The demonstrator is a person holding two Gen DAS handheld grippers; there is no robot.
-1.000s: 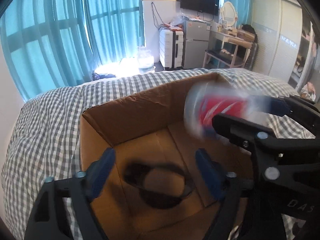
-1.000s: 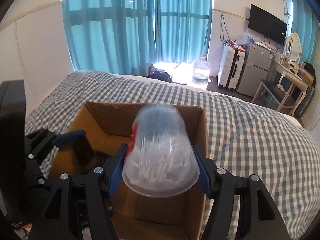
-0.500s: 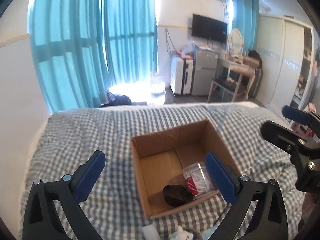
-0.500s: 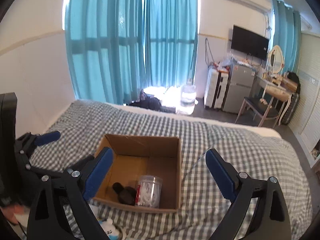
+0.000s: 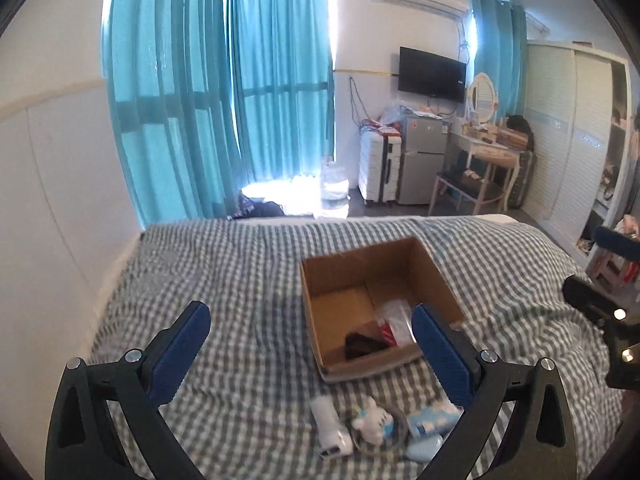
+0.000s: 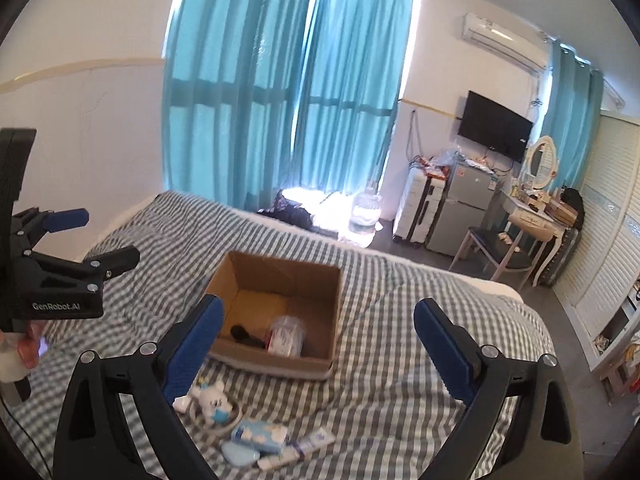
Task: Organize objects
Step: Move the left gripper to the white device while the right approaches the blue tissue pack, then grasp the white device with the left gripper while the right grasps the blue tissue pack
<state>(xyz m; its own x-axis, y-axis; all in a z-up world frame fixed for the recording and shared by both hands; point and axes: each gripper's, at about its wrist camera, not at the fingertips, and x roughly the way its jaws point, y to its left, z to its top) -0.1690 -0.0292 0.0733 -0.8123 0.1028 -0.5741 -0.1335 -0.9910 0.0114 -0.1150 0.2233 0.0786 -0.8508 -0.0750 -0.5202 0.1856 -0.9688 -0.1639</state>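
Observation:
An open cardboard box stands on the checked bed. Inside lie a clear plastic jar with a red label and a dark object. In front of the box lie loose items: a white charger, a white plush toy, a blue tissue pack, a light blue case and a tube. My left gripper is open and empty, raised above the bed. My right gripper is open and empty, raised too.
The checked bed fills the foreground, with a white wall on its left. Beyond it are blue curtains, a water jug, a suitcase, a small fridge, a chair and a dressing table. A wardrobe stands at the right.
The right gripper opened and let the jar go into the box. Both grippers pulled back and up from the box, and the loose items in front came into view.

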